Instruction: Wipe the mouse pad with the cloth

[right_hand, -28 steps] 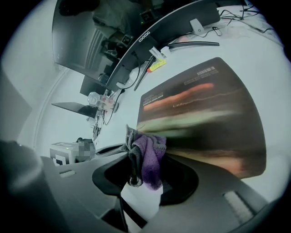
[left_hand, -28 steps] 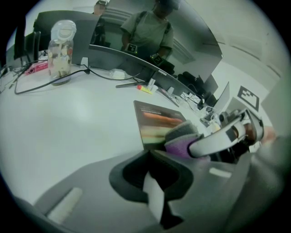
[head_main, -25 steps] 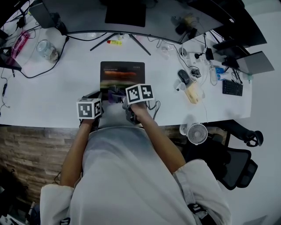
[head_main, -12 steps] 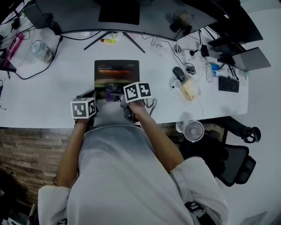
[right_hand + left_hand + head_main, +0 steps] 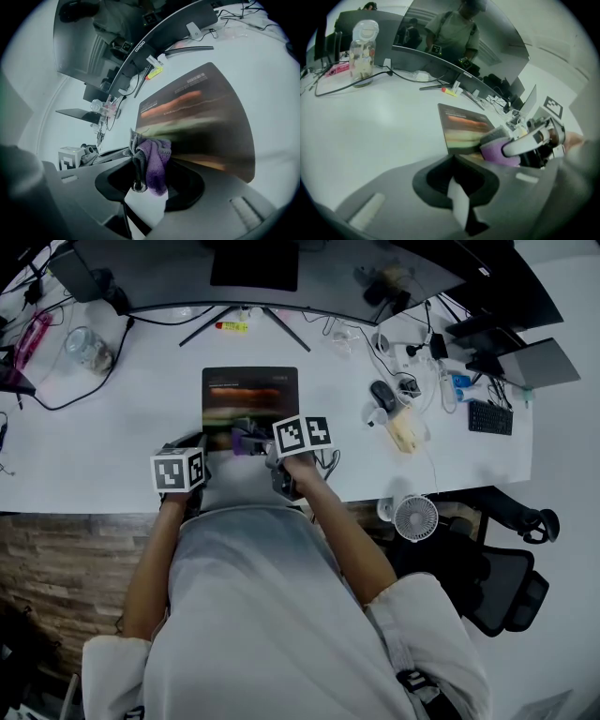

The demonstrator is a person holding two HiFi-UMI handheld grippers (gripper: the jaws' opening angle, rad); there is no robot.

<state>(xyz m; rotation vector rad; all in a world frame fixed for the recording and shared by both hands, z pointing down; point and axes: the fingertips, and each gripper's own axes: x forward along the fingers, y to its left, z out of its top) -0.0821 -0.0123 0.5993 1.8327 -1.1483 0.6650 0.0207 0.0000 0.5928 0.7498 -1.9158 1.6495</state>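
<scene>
Right now my right gripper (image 5: 146,187) is clamped on the crumpled purple-and-grey cloth (image 5: 152,161), which sits at the near edge of the dark rectangular mouse pad (image 5: 197,112) with orange streaks. My left gripper (image 5: 459,201) hovers just beside the pad's near left corner over the white desk (image 5: 122,399), jaws together on nothing. I judge the wiping is under way. Next I'd press the cloth flat and sweep it toward the black monitor stand (image 5: 298,334).
</scene>
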